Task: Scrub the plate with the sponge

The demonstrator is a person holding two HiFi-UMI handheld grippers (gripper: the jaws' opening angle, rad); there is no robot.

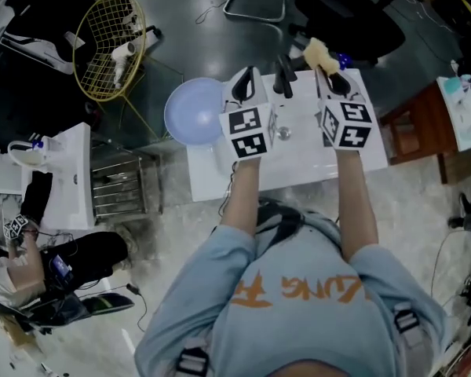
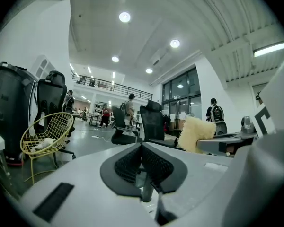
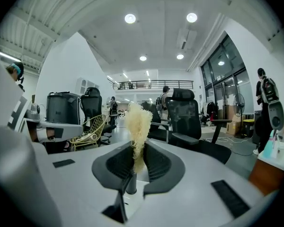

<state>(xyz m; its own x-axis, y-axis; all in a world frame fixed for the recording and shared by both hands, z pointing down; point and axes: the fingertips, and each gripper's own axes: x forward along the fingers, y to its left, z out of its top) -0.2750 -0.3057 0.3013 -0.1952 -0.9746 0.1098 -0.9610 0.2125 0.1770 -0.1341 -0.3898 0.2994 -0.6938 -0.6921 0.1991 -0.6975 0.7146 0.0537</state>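
So the right gripper (image 3: 134,161) is clamped on the sponge (image 3: 138,119), and the left gripper (image 2: 142,163) is shut, empty. I'd steady the plate (image 1: 190,113) first, then scrub flat.

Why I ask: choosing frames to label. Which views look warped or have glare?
Left gripper view and right gripper view: strong fisheye bending, black corners, bright ceiling lamps; head view: milder bending, no lamp in shot, plate sharp.

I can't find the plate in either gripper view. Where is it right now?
In the head view the pale blue plate sits at the left end of the white table, just left of the left gripper.
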